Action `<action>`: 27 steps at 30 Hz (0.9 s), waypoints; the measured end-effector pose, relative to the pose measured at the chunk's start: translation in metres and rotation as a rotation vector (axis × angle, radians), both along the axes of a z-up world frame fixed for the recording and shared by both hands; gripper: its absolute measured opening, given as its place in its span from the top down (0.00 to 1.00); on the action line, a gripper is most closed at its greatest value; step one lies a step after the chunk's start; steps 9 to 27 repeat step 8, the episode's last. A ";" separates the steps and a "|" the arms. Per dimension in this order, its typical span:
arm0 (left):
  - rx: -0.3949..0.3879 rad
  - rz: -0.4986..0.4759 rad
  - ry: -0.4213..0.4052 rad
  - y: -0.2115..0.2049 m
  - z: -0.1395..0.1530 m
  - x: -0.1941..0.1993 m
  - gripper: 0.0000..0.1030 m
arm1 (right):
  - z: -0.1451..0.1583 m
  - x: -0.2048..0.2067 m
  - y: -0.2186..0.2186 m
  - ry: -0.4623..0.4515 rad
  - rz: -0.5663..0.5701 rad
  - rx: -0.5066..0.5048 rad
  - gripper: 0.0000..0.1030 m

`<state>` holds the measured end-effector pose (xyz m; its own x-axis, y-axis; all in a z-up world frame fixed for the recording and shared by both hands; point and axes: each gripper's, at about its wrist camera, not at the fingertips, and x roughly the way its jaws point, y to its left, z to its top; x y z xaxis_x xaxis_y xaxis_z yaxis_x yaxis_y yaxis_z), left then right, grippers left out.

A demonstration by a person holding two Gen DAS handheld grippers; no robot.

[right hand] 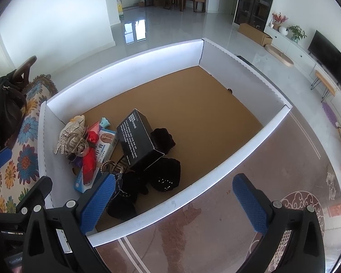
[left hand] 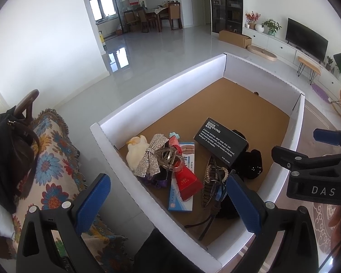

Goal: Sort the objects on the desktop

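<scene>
A white-walled box (left hand: pixel 161 91) (right hand: pixel 125 72) with a brown floor holds a pile at its near-left end. There lie a black "Odor Removing Bar" carton (left hand: pixel 220 141) (right hand: pixel 138 136), a rhinestone bow (left hand: pixel 151 157) (right hand: pixel 67 136), a red tube (left hand: pixel 186 179) (right hand: pixel 89 161), a blue-and-white flat pack (left hand: pixel 181 200) (right hand: pixel 105 145), a cream plush toy (left hand: pixel 135 152), a beaded hair clip (left hand: pixel 212 179) and black velvet pieces (left hand: pixel 252 163) (right hand: pixel 166 175). My left gripper (left hand: pixel 168 204) hangs open over the box's near corner, holding nothing. My right gripper (right hand: pixel 174 202) is open and empty above the near wall.
A sofa with a floral throw (left hand: pixel 52 159) (right hand: pixel 27 141) stands left of the box, with a dark bag (left hand: pixel 6 154) on it. A patterned rug (right hand: pixel 216 216) lies below the box's near side. The far half of the box floor is bare.
</scene>
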<state>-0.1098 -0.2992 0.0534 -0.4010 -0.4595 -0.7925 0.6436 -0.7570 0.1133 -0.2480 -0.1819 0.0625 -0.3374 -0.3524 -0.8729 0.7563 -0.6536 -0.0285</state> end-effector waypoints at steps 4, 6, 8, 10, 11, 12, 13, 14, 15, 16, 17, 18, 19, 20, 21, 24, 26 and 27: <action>-0.010 -0.006 0.029 0.003 0.004 0.003 0.00 | 0.003 -0.001 0.001 0.007 -0.008 -0.007 0.00; -0.051 -0.011 0.054 0.009 0.009 0.006 0.00 | 0.004 -0.003 0.002 0.008 -0.014 -0.012 0.00; -0.088 -0.015 0.064 0.015 0.015 0.007 0.00 | 0.006 -0.004 0.002 0.010 -0.017 -0.016 0.00; -0.088 -0.015 0.064 0.015 0.015 0.007 0.00 | 0.006 -0.004 0.002 0.010 -0.017 -0.016 0.00; -0.088 -0.015 0.064 0.015 0.015 0.007 0.00 | 0.006 -0.004 0.002 0.010 -0.017 -0.016 0.00; -0.088 -0.015 0.064 0.015 0.015 0.007 0.00 | 0.006 -0.004 0.002 0.010 -0.017 -0.016 0.00; -0.088 -0.015 0.064 0.015 0.015 0.007 0.00 | 0.006 -0.004 0.002 0.010 -0.017 -0.016 0.00; -0.088 -0.015 0.064 0.015 0.015 0.007 0.00 | 0.006 -0.004 0.002 0.010 -0.017 -0.016 0.00; -0.088 -0.015 0.064 0.015 0.015 0.007 0.00 | 0.006 -0.004 0.002 0.010 -0.017 -0.016 0.00; -0.088 -0.015 0.064 0.015 0.015 0.007 0.00 | 0.006 -0.004 0.002 0.010 -0.017 -0.016 0.00; -0.088 -0.015 0.064 0.015 0.015 0.007 0.00 | 0.006 -0.004 0.002 0.010 -0.017 -0.016 0.00; -0.088 -0.015 0.064 0.015 0.015 0.007 0.00 | 0.006 -0.004 0.002 0.010 -0.017 -0.016 0.00; -0.088 -0.015 0.064 0.015 0.015 0.007 0.00 | 0.006 -0.004 0.002 0.010 -0.017 -0.016 0.00; -0.088 -0.015 0.064 0.015 0.015 0.007 0.00 | 0.006 -0.004 0.002 0.010 -0.017 -0.016 0.00; -0.088 -0.015 0.064 0.015 0.015 0.007 0.00 | 0.006 -0.004 0.002 0.010 -0.017 -0.016 0.00; -0.088 -0.015 0.064 0.015 0.015 0.007 0.00 | 0.006 -0.004 0.002 0.010 -0.017 -0.016 0.00; -0.088 -0.015 0.064 0.015 0.015 0.007 0.00 | 0.006 -0.004 0.002 0.010 -0.017 -0.016 0.00; -0.088 -0.015 0.064 0.015 0.015 0.007 0.00 | 0.006 -0.004 0.002 0.010 -0.017 -0.016 0.00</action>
